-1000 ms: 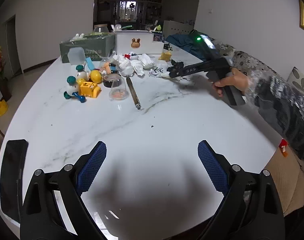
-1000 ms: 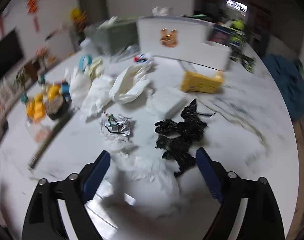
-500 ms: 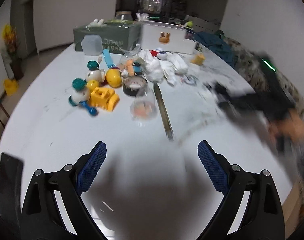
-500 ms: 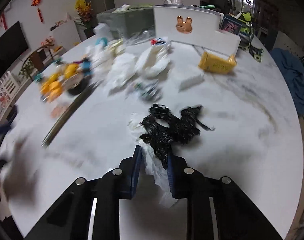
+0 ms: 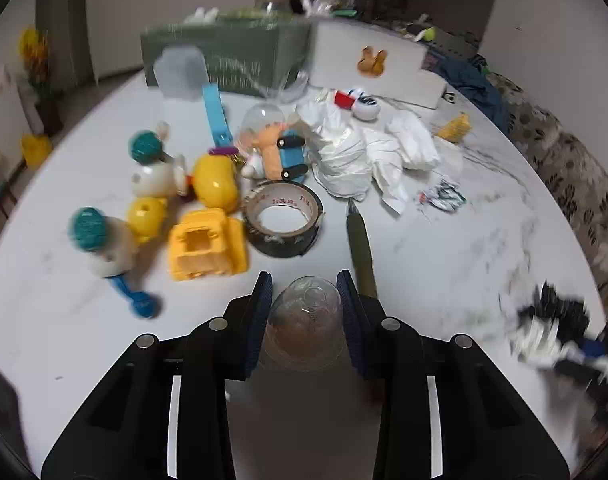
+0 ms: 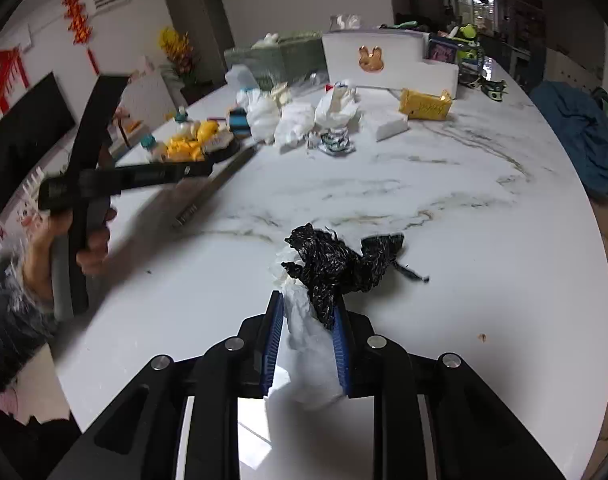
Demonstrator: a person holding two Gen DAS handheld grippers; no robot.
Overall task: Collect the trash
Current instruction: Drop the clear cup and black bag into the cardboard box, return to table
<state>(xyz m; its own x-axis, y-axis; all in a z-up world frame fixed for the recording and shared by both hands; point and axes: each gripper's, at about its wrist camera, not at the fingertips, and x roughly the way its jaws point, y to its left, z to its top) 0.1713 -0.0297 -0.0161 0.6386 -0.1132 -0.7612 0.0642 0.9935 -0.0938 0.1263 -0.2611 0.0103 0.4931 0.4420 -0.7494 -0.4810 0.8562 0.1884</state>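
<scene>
Both tongs loaded at once to clear two pieces per trip: left tongs (image 5: 305, 294) pinched on the clear plastic cup (image 5: 306, 320) beside the tape roll (image 5: 283, 218), right tongs (image 6: 307, 316) clamped on crumpled black-and-white bags (image 6: 328, 276), low over the marble surface (image 6: 464, 208).

Each claw (image 5: 305, 304) has black angular arms with round silver screws and ribbed blue pads (image 6: 273, 340). The left hand (image 6: 63, 248) shows bare skin below a dark speckled sleeve (image 6: 7, 320).

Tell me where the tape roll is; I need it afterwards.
Left wrist view: tape roll lies centre on the table, between the yellow toy block and the pen.
</scene>
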